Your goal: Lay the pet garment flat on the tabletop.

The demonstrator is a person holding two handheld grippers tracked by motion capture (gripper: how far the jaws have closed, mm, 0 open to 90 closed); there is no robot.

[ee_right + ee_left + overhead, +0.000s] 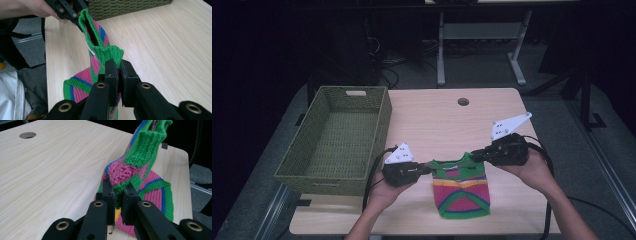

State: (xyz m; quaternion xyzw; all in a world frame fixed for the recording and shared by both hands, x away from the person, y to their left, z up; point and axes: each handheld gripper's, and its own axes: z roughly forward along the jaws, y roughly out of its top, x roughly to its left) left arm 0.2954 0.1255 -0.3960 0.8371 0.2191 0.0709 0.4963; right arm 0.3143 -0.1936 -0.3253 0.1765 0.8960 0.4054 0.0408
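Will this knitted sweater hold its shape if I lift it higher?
Probably not: the knitted sweater sags between the left hand-held gripper and right hand-held gripper, so it looks floppy. Likely light. Its coarse knit should resist slipping.

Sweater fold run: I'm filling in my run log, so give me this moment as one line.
left gripper: shut on sweater | right gripper: shut on sweater | hem: on table | basket: empty

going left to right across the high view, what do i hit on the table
green woven basket → left hand-held gripper → striped knitted sweater, held up by its shoulders → right hand-held gripper
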